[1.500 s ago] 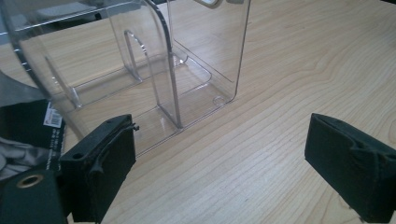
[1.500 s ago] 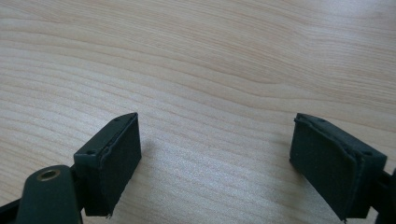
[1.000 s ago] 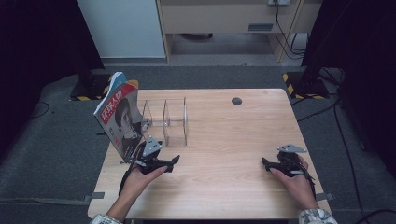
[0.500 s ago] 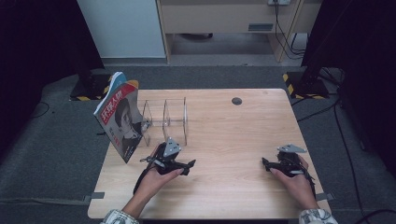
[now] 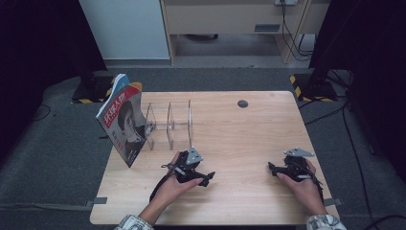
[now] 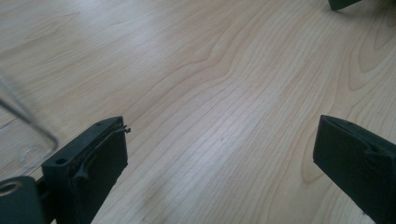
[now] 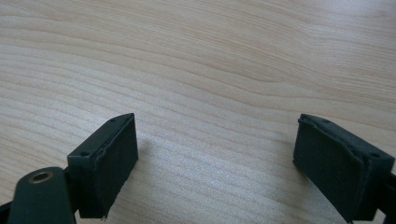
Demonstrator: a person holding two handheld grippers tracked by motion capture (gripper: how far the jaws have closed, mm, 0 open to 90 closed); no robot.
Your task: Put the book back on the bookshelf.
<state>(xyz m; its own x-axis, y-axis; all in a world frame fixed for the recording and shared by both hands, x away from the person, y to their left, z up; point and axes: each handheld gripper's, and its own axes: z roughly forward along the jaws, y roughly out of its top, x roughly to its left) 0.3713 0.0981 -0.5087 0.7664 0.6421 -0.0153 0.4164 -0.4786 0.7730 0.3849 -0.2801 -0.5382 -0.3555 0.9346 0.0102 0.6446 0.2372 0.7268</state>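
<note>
Room: dark floor around, a pale cabinet and a wooden shelf unit at the far side, cables on the right.
Tabletop (image 5: pixel 239 129): light wood, mostly bare; a small dark round spot (image 5: pixel 242 103) is near its far edge.
Magazine (image 5: pixel 122 125): it stands at the far left corner of the tabletop, leaning against the left end of the clear rack, with its lower corner close to the table edge. I judge it is not very stable; a small push on the rack could let it slide down or fall off the left edge.
Clear rack (image 5: pixel 170 123): a transparent divider stand just right of the magazine, with its slots empty. It is hard to see because it is clear, so a claw could hit a wall of it by mistake.
Left claw (image 5: pixel 200 175): near the middle front of the tabletop, apart from the rack; its jaws have just been opening and now stand wide, with nothing between them. In the left gripper view a corner of the rack is near its left jaw, so a careless swing that way may touch it.
Right claw (image 5: pixel 276 169): it rests at the front right, well apart from everything, jaws wide and empty. Small risk here.
</note>
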